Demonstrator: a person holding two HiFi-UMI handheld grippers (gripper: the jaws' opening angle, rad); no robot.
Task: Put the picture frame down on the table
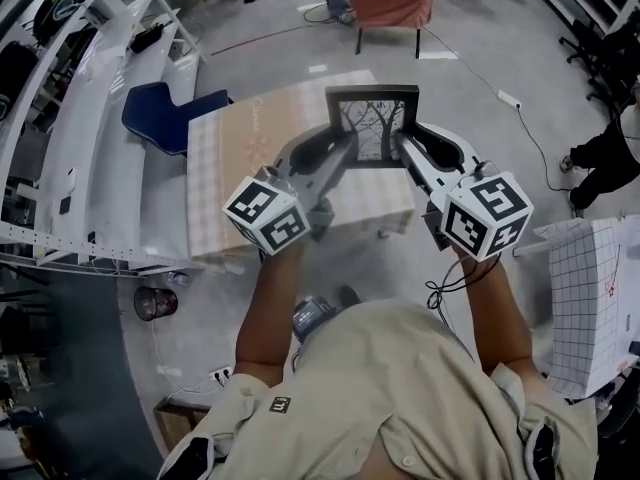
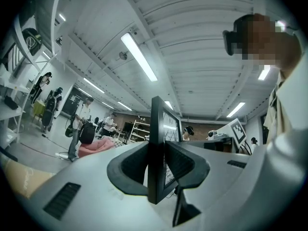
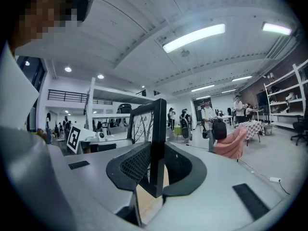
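My left gripper (image 1: 346,150) pinches the left side of the picture frame (image 1: 375,120), which hangs in the air over the counter (image 1: 245,153), my right gripper (image 1: 404,148) pinches its right side, and I think it is stiff, light and breakable, so both sides are good holds.

left gripper (image 1: 346,148), right gripper (image 1: 403,148) (both clamped)

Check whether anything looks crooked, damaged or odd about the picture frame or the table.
Nothing stands out. The picture frame sits level between the left gripper and the right gripper, each shut on one side edge, over the table. No crack or spill shows.
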